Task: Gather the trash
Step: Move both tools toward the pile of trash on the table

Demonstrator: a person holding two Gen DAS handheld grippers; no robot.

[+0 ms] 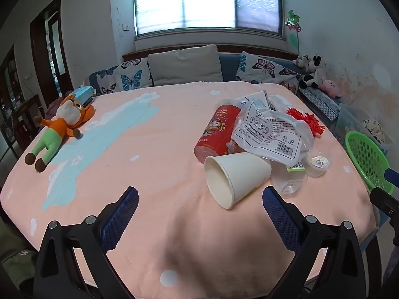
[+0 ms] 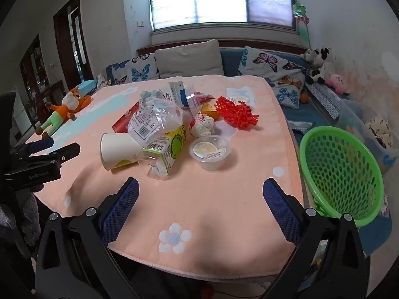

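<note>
A heap of trash lies on the pink blanket-covered table [image 1: 154,149]. It holds a tipped white paper cup [image 1: 234,178], a red printed can [image 1: 217,134], a clear printed plastic bag [image 1: 271,134], red foam netting [image 2: 237,113] and a lidded clear plastic cup [image 2: 210,153]. A green-yellow carton [image 2: 167,147] and a crumpled tissue [image 2: 203,125] lie among them. My left gripper [image 1: 200,199] hangs open just short of the paper cup. My right gripper [image 2: 200,194] stands open above bare blanket, near the plastic cup. A green mesh basket [image 2: 341,172] stands off the table's right edge.
An orange and green plush toy [image 1: 58,129] lies at the table's far left beside a blue tissue pack [image 1: 83,93]. A sofa with butterfly cushions [image 2: 189,59] runs behind the table, with soft toys [image 2: 321,69] at its right end.
</note>
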